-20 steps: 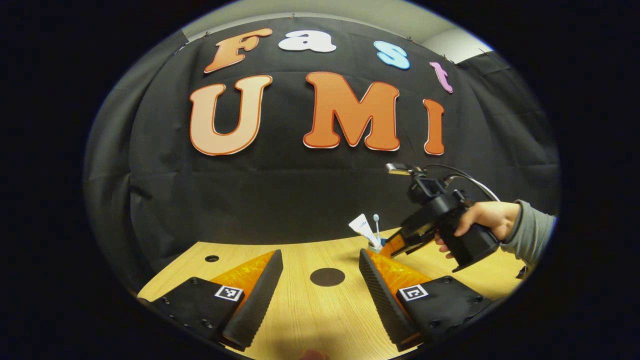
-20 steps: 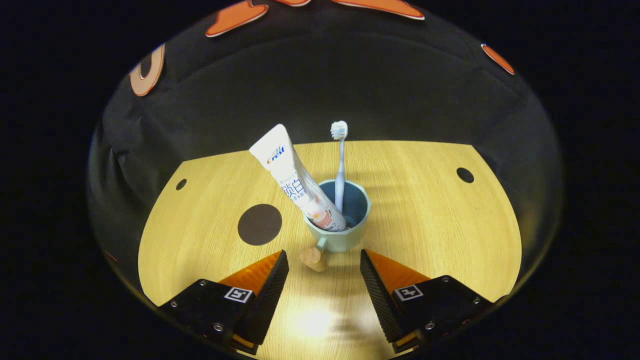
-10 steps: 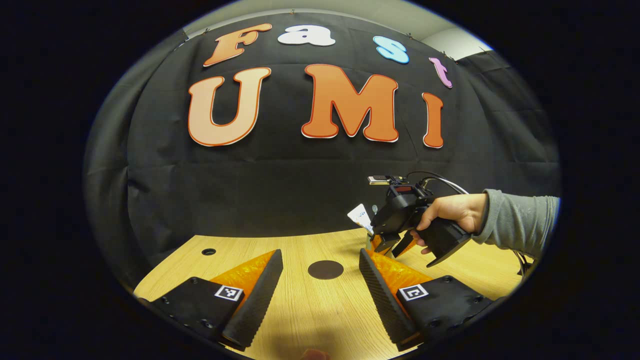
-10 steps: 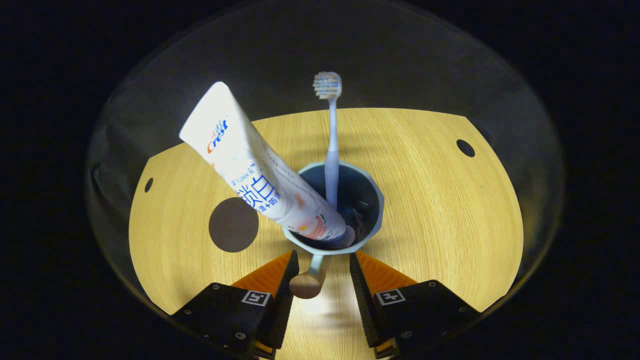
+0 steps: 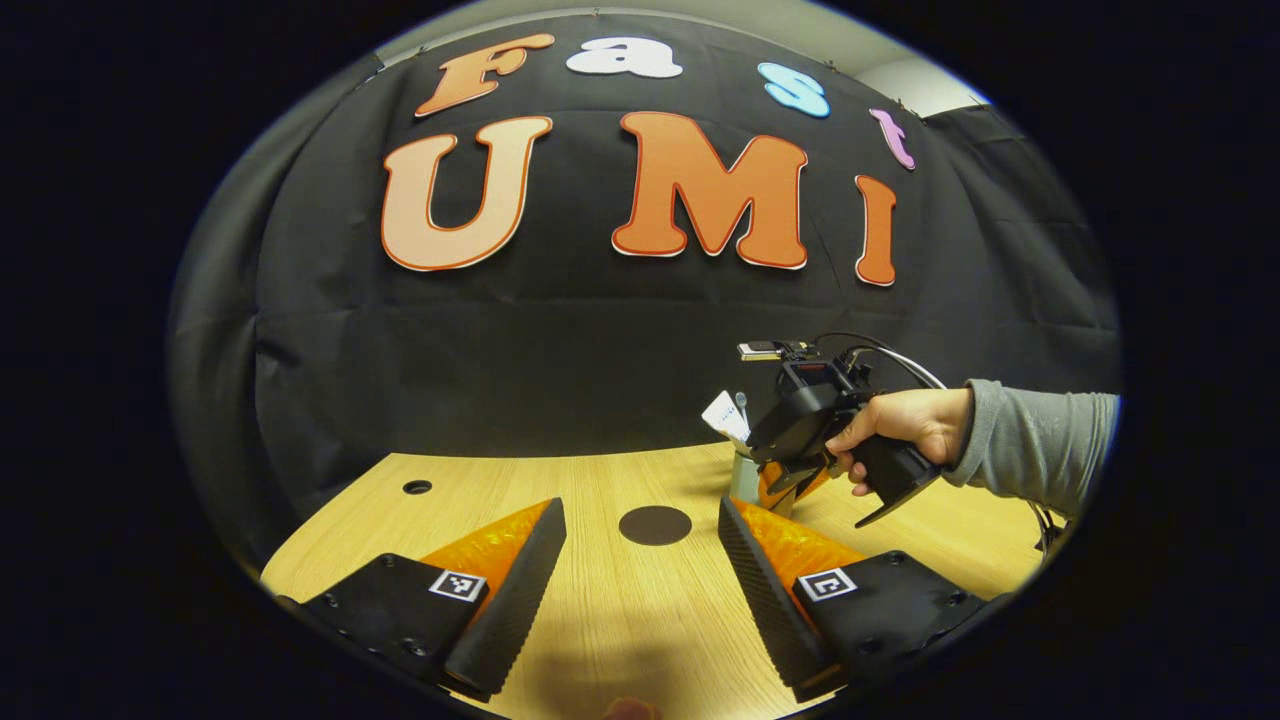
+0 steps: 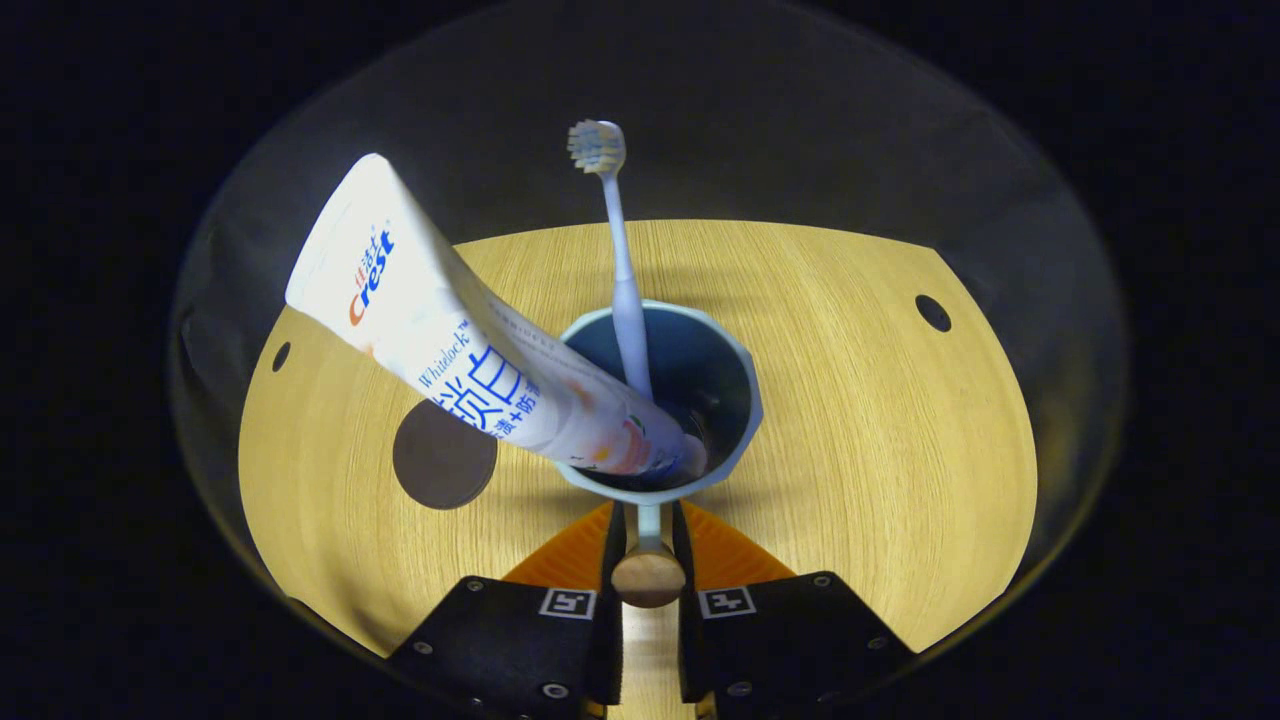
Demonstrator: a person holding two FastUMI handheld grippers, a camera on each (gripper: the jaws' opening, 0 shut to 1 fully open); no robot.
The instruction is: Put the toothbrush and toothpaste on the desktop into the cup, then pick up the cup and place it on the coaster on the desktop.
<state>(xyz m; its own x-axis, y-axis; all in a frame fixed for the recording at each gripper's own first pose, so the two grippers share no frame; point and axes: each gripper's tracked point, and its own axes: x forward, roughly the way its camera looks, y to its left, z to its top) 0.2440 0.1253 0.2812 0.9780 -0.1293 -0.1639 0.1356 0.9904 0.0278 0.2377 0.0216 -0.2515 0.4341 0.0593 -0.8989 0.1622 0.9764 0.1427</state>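
Right gripper (image 6: 647, 545) closed on the cup (image 6: 735, 370) handle; both fingers press its stem. Cup sits on the desk (image 6: 880, 420), toothpaste (image 6: 450, 330) and toothbrush (image 6: 620, 270) inside. Left gripper (image 5: 640, 570) open, empty, low over the desk. Next: lift straight, keep cup level; the leaning toothpaste could tip it. Coaster (image 6: 444, 462) lies left of the cup, path unobstructed. Cable holes near the desk corners, well apart.

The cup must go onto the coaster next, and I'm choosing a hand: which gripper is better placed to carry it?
Right. The right gripper is closed on the cup's handle, with toothpaste and toothbrush inside. The left gripper is open, apart from the cup, facing the coaster.
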